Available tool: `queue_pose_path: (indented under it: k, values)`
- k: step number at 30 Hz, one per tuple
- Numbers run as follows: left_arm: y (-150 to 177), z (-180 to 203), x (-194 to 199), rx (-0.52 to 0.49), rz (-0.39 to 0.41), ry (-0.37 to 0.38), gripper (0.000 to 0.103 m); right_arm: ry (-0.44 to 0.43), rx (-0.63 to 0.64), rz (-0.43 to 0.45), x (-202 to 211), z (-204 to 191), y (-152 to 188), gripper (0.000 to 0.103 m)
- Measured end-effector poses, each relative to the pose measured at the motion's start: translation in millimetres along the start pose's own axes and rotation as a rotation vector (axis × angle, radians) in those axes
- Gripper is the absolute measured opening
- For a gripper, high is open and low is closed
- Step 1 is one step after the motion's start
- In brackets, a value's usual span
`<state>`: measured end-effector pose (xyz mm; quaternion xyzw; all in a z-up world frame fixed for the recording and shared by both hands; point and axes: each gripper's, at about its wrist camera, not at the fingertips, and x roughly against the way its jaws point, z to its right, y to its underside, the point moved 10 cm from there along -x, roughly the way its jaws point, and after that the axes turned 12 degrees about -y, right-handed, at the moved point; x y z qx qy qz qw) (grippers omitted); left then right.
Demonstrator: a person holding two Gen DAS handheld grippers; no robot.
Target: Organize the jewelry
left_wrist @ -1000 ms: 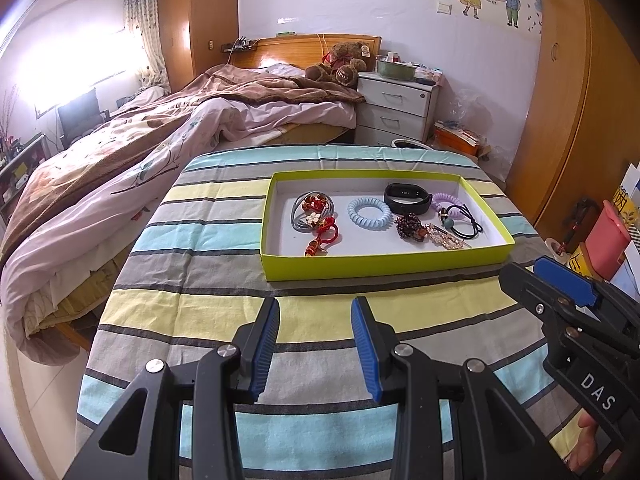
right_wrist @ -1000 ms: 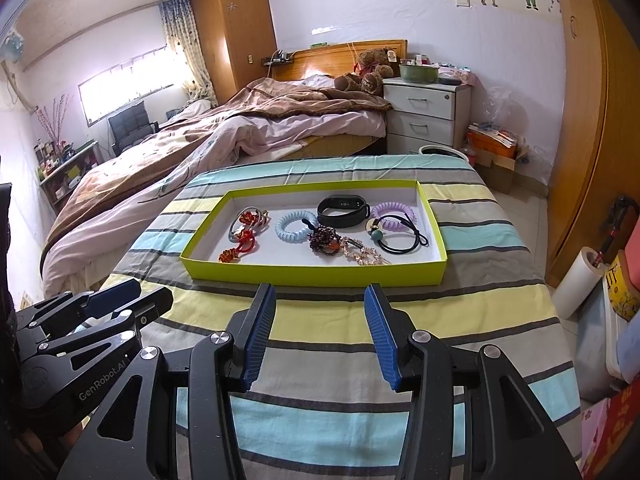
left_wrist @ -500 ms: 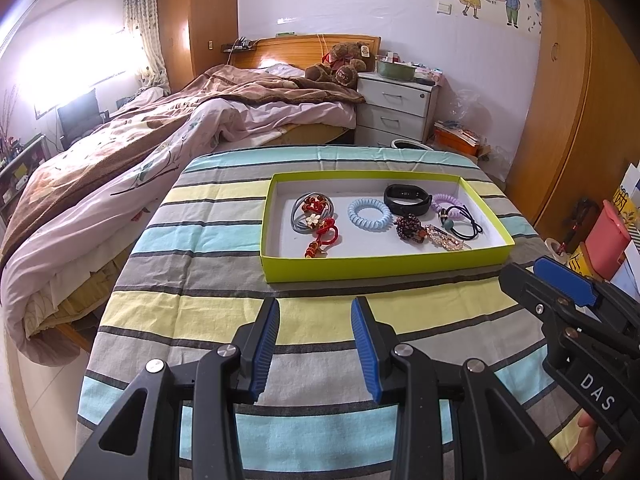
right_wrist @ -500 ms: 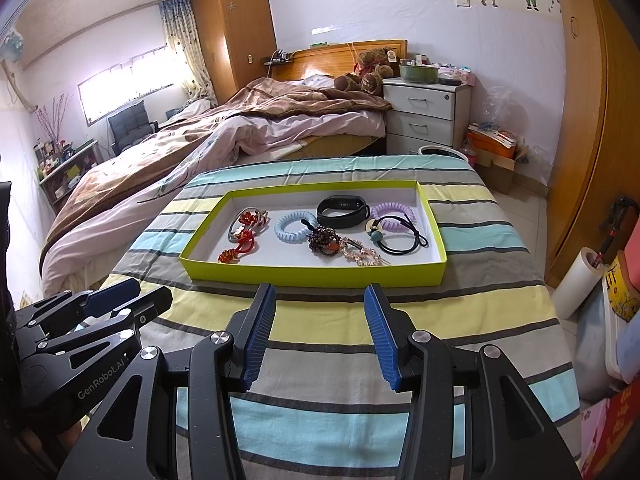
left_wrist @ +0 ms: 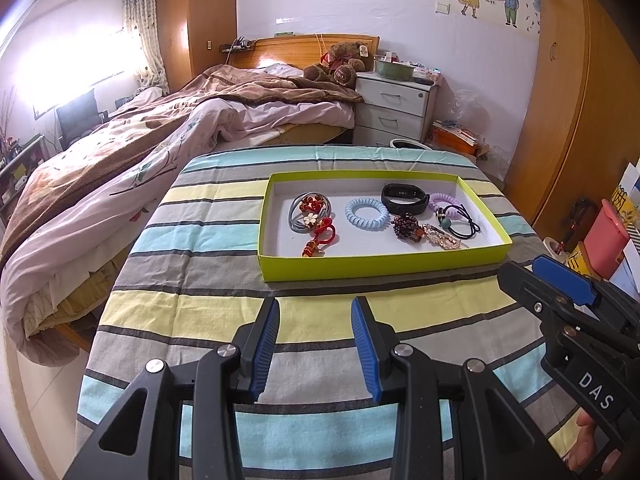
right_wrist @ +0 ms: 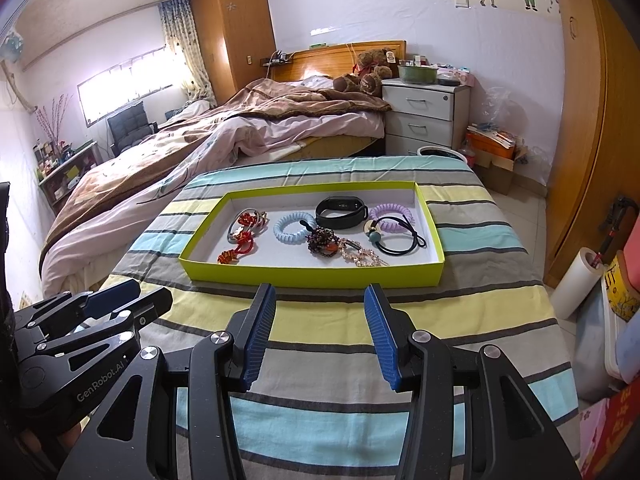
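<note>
The left gripper (left_wrist: 314,344) and the right gripper (right_wrist: 320,334) both hover open and empty above the striped tabletop (left_wrist: 192,312), short of the green tray (right_wrist: 312,278) holding the jewelry (right_wrist: 324,240). For a clean pick, come over the near wall from above; room is free all around the tray.

Bedroom with pale lilac walls. An unmade bed (left_wrist: 168,152) with a wooden headboard (left_wrist: 316,50) stands beside a white three-drawer nightstand (left_wrist: 394,110). Wooden wardrobes (left_wrist: 576,128) line the right side. A bright window (right_wrist: 124,84) with a patterned curtain (right_wrist: 180,44) admits daylight. Floor tiled
</note>
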<state>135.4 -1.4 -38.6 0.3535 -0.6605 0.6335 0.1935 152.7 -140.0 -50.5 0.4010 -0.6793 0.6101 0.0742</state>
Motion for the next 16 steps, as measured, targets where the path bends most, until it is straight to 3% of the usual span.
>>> queue_pose_path:
  k: [16]
  values:
    - [1.7, 0.4, 0.7, -0.004, -0.004, -0.001, 0.037, 0.0, -0.001, 0.001, -0.1, 1.2, -0.7, 0.047]
